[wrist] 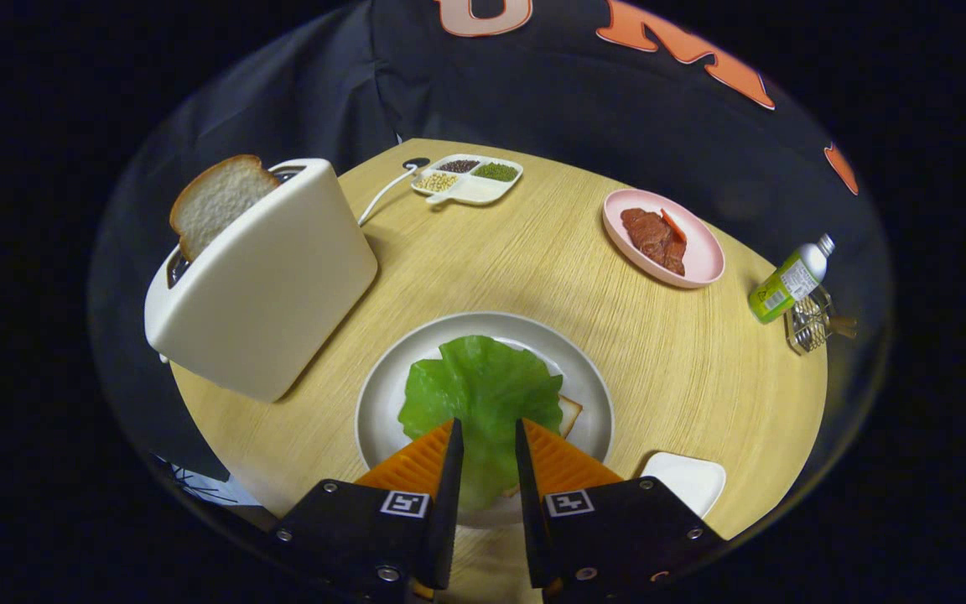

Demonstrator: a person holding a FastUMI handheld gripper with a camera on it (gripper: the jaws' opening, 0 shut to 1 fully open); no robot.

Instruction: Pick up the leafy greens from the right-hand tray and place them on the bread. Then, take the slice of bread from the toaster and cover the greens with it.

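Note:
A green lettuce leaf [483,390] is spread over a slice of bread [569,413] on the round grey plate [382,394]; only a corner of that bread shows to the right of the leaf. My gripper [488,429] hangs over the near edge of the plate. Its fingers stand a narrow gap apart, with the near end of the leaf between them. Left of the plate stands the cream toaster [269,277], tilted in this view, with a slice of white bread [215,201] sticking up out of its slot.
A small white tray [688,480] lies to the right of the fingers. A pink plate with meat slices [697,260] sits beyond it. A divided dish of grains [470,193], a green bottle [785,281] and a wire rack [810,323] ring the round wooden table [533,260].

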